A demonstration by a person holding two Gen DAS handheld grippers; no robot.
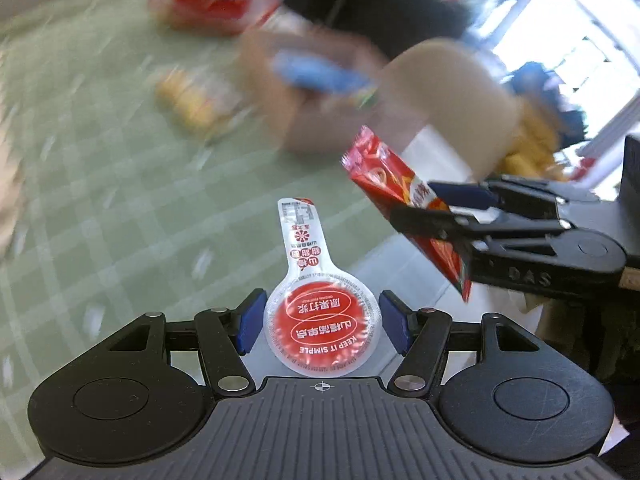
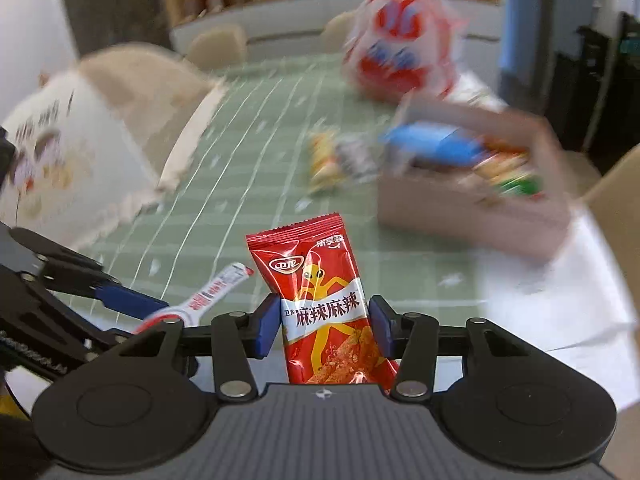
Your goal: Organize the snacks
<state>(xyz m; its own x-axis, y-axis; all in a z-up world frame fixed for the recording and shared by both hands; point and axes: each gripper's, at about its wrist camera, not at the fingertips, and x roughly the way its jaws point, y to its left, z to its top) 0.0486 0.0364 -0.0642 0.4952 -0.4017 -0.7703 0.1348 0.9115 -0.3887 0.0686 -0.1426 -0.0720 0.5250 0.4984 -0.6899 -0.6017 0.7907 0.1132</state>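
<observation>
Left wrist view: your left tongs [image 1: 321,322] hold a little round jelly cup [image 1: 320,330] with a red lid and a long white tab. The blue pads press on both sides of the cup. It sits low in the middle of the frame. At the right edge of the same view, your right tongs [image 1: 448,204] pinch a red snack packet [image 1: 384,176].

In the right wrist view, that packet stands up in the lower middle, and the pads squeeze its sides. So both tongs are closed on a snack, and both snacks are up off the surface [image 2: 256,128], which has a green checked cloth.

The rest is blurry. You can still make out a pink box [image 2: 472,200] at the right of the right wrist view, with a blue pack and other snacks inside. One small yellow snack [image 2: 324,160] lies on the cloth just left of the box. A big red and white bag [image 2: 400,52] sits behind it, at the upper right.

It looks like you are in the carrying step. Next you likely need to bring each snack over the box, hold it above a free spot, then open the tongs. Go slowly so the two tongs do not bump.
</observation>
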